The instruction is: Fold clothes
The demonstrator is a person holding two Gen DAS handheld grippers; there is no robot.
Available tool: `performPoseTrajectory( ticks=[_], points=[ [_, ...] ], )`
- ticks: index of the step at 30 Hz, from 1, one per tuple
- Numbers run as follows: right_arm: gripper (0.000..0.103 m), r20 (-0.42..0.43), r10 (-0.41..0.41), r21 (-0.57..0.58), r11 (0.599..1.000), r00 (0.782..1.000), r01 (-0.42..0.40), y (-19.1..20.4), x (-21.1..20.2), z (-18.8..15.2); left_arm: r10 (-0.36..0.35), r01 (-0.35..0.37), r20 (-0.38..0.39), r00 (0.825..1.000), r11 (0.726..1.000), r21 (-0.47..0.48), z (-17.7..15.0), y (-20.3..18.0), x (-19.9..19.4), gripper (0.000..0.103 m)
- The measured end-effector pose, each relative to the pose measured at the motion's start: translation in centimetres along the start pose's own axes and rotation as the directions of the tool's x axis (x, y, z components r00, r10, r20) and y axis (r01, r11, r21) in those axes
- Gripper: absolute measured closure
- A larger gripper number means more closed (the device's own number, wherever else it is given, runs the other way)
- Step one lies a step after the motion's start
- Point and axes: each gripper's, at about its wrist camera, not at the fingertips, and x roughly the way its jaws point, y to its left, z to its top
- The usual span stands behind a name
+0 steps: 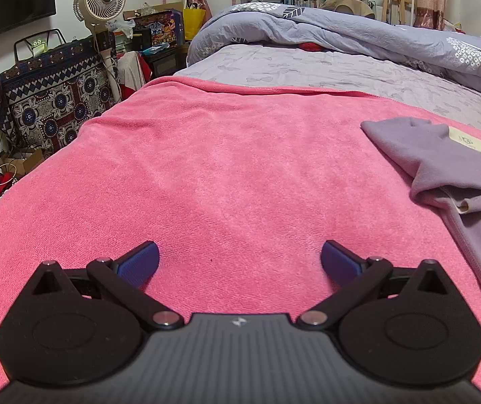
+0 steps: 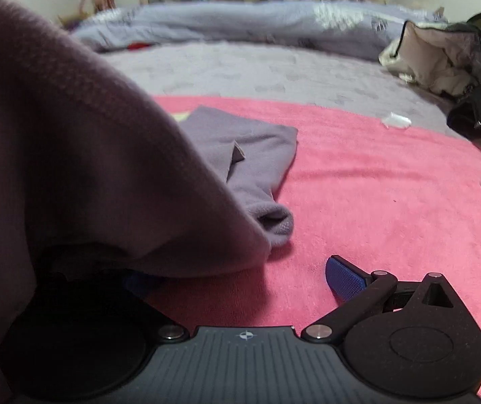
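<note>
the left claw (image 1: 240, 259) is spread wide, holding nothing, low over the pink towel (image 1: 206, 175) on the bed. the right claw (image 2: 240, 276) is also spread; the purple garment (image 2: 72, 155) drapes over its left finger, the rest lying on the towel ahead.

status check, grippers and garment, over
Left gripper open, empty over pink towel. Right gripper open, purple garment draped over one finger. Nothing blocking.
</note>
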Motion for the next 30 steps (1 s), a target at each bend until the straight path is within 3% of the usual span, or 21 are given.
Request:
performPoseTrajectory(
  ticks=[2,4,8,12,15,19,30],
  points=[
    [0.004,0.003,-0.035,0.007,0.999,0.999,0.035,-0.6,-1.1,0.2,0.0,0.0,0.0,1.0,1.0,0.0,0.0,0.0,0.0,0.0],
    [0.004,0.106,-0.085,0.006,0.996,0.991,0.084,-3.1,-4.8,-0.7,0.0,0.0,0.0,1.0,1.0,0.0,0.0,0.0,0.0,0.0],
    [0.001,0.265,-0.201,0.034,0.979,0.943,0.199,-9.2,-12.9,-3.5,0.0,0.0,0.0,1.0,1.0,0.0,0.0,0.0,0.0,0.0],
    [0.0,0.347,-0.131,0.134,0.987,0.929,0.089,-14.4,-19.9,-6.1,0.0,0.0,0.0,1.0,1.0,0.0,0.0,0.0,0.0,0.0],
    [0.0,0.39,-0.093,0.163,0.986,0.916,0.031,-15.9,-22.7,-7.1,0.0,0.0,0.0,1.0,1.0,0.0,0.0,0.0,0.0,0.0],
    [0.0,0.405,-0.069,0.135,0.991,0.912,0.015,-15.5,-23.1,-7.2,0.001,-0.001,0.0,1.0,1.0,0.001,0.0,0.0,0.0,0.0],
    [0.0,0.329,0.035,0.124,0.989,0.944,-0.08,-10.8,-18.0,-7.4,0.0,0.0,0.0,1.0,1.0,-0.001,0.0,0.0,-0.1,0.0]
  ],
)
